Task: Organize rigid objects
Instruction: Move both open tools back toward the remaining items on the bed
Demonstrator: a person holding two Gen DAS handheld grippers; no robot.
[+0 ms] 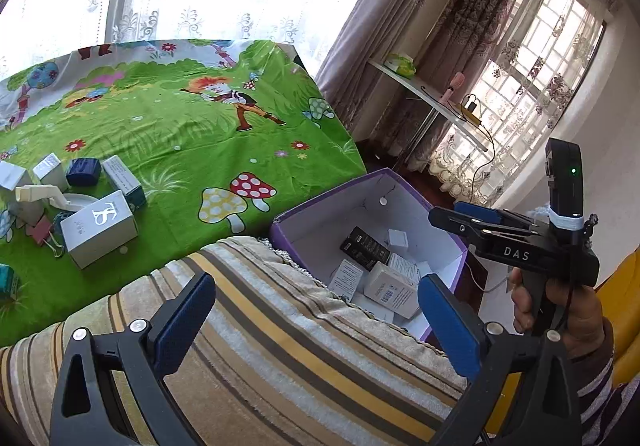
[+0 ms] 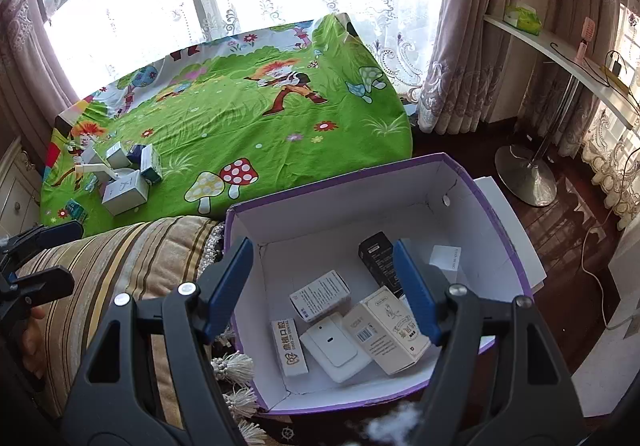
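Right gripper [image 2: 322, 286] hangs empty, jaws apart, over the purple box [image 2: 496, 181]; left gripper [image 1: 316, 322] likewise apart; best reach the clustered cartons [image 1: 100, 228] squarely.

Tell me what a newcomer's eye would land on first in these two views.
Probably the bright green cartoon sheet with red mushrooms, spread over the bed under the window. A cluster of small boxes lies at its left end. Nearer, the purple-edged box beside the striped cushion already holds several cartons, and the right gripper hangs open and empty above it.
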